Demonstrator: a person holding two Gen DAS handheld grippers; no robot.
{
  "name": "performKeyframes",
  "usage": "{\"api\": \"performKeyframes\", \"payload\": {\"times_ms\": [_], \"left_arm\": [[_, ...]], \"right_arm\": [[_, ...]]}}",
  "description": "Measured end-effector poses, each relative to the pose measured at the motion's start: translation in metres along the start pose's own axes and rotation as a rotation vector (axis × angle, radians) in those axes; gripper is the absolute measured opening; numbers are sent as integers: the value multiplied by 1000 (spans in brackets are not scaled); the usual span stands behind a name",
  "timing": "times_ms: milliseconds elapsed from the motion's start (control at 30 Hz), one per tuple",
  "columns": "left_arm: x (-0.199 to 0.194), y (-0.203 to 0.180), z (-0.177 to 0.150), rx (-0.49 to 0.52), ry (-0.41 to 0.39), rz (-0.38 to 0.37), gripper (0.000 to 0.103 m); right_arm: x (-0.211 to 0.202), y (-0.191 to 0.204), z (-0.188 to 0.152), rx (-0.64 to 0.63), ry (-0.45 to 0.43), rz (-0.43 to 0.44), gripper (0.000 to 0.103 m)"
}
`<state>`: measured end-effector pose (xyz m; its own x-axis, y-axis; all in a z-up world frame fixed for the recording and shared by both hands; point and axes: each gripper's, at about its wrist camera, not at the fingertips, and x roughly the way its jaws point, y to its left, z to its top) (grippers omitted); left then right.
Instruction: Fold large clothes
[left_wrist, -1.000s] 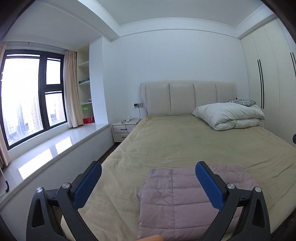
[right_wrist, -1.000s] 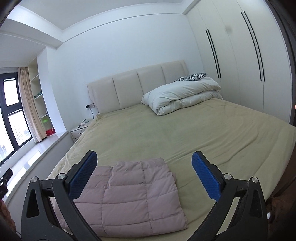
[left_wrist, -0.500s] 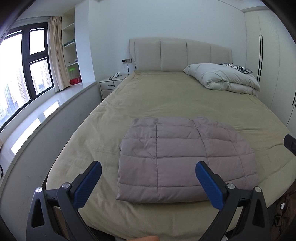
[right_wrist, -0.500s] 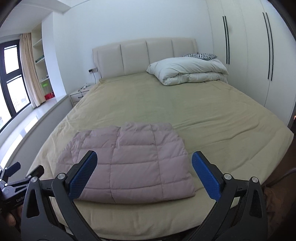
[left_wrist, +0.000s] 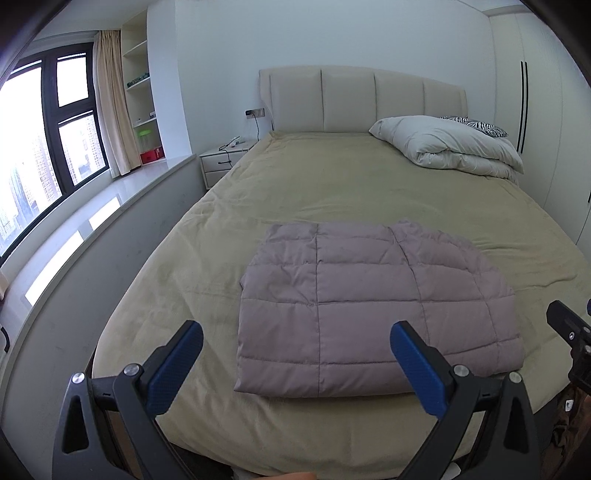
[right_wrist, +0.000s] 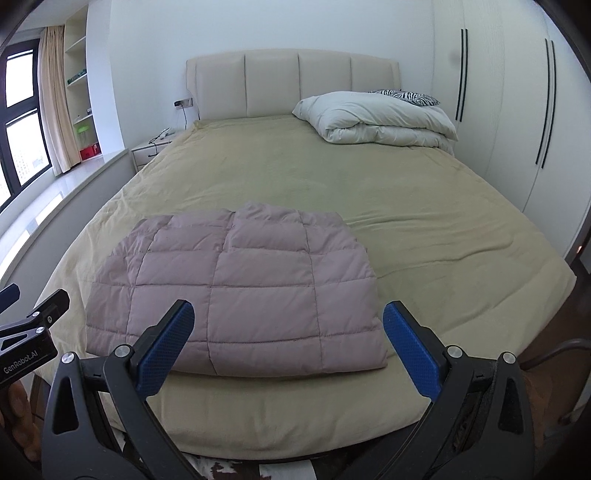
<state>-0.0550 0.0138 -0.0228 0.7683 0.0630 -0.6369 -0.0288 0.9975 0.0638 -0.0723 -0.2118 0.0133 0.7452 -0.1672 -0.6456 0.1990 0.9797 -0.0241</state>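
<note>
Quilted mauve down jacket (left_wrist: 373, 306) lies folded into a flat rectangle near the foot of a wide bed (left_wrist: 369, 184) covered in a tan sheet, with bare sheet on every side of it. Both sets of tongs hang above the foot edge, clear of the fabric. The left tongs (left_wrist: 295, 365) are spread wide and hold nothing; in their own view the jacket's near left corner sits between the two blue pads (left_wrist: 177, 365), and the garment reaches past the right-hand pad. The right tongs (right_wrist: 288, 347) are likewise spread and empty; from their camera the jacket's near right portion fills the gap between the pads (right_wrist: 410, 350), while its left half runs beyond the left-hand pad. In each view the other tool shows at the frame's edge beside the jacket.

At the head of the bed, a folded white duvet (right_wrist: 380, 118) rests against the padded headboard (right_wrist: 291, 85), with a zebra-print pillow (right_wrist: 406, 98) behind it. A bedside cabinet (left_wrist: 221, 162) stands to the left, a white wardrobe (right_wrist: 517, 110) to the right.
</note>
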Motion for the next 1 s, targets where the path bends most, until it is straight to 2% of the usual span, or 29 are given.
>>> {"api": "performKeyframes", "payload": {"times_ms": [1000], "left_arm": [[12,-9,-8,25,38,17,103]], "right_arm": [[16,3,-2,-7,37,4,103]]}}
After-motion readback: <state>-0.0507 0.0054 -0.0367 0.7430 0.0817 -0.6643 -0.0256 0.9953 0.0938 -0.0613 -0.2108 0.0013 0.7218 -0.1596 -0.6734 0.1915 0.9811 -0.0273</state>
